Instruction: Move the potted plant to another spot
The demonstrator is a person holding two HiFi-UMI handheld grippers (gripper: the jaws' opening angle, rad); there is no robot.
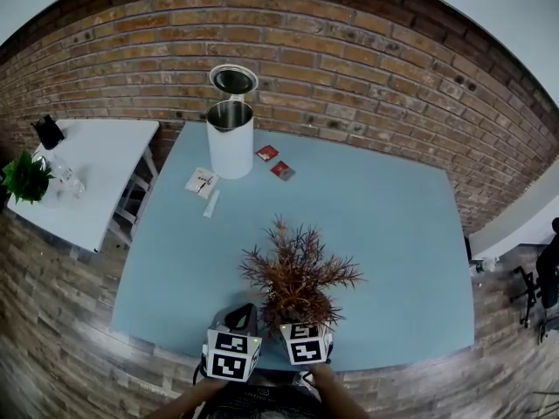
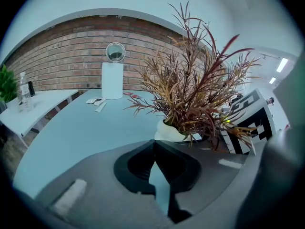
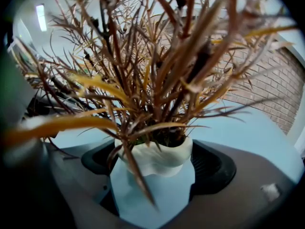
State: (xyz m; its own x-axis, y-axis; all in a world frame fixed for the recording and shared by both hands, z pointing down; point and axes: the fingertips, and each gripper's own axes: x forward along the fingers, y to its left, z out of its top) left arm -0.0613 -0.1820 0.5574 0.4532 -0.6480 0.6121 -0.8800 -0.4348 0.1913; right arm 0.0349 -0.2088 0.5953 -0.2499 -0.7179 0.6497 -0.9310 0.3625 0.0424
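The left tool point(image 2: 153, 144) is clenched on nothing, its jaws meeting just left of the potted plant point(image 1: 297, 279), which stands near the front edge of the blue tabletop point(image 1: 393, 225). The right tool point(image 3: 153, 171) grips the plant's white pot point(image 3: 155, 157) by its sides. That looks the sound hold, since the pot seems rigid and light while the thin leaves point(image 3: 143, 80) would bend (and likely make it top-heavy). Only the right gripper view shows that grip; in the head view foliage hides the pot.
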